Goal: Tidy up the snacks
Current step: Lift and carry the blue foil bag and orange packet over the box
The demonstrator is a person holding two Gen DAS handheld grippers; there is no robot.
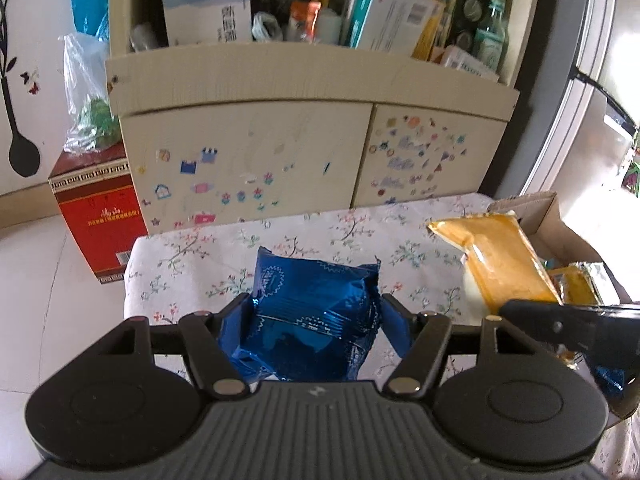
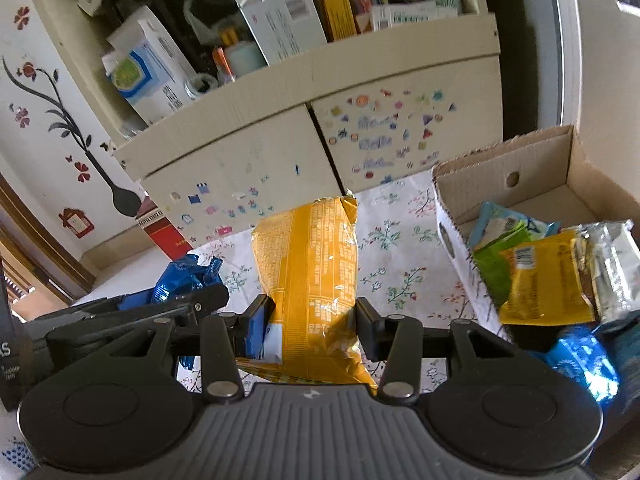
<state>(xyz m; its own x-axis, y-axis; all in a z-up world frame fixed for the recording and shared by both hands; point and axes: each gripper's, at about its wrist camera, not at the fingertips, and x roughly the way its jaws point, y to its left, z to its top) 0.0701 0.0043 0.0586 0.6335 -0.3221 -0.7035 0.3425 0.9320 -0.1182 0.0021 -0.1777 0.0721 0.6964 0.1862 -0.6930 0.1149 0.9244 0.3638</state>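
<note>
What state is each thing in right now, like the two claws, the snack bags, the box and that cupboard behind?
Left claw: shut on the blue snack bag, held above the table.
Right claw: shut on the yellow snack bag, which is sealed and lifted.
Cardboard box: open, partly filled with snack packets.
Cupboard doors: closed, covered in stickers.
Shelf above: open, crowded with boxes and bottles.
</note>
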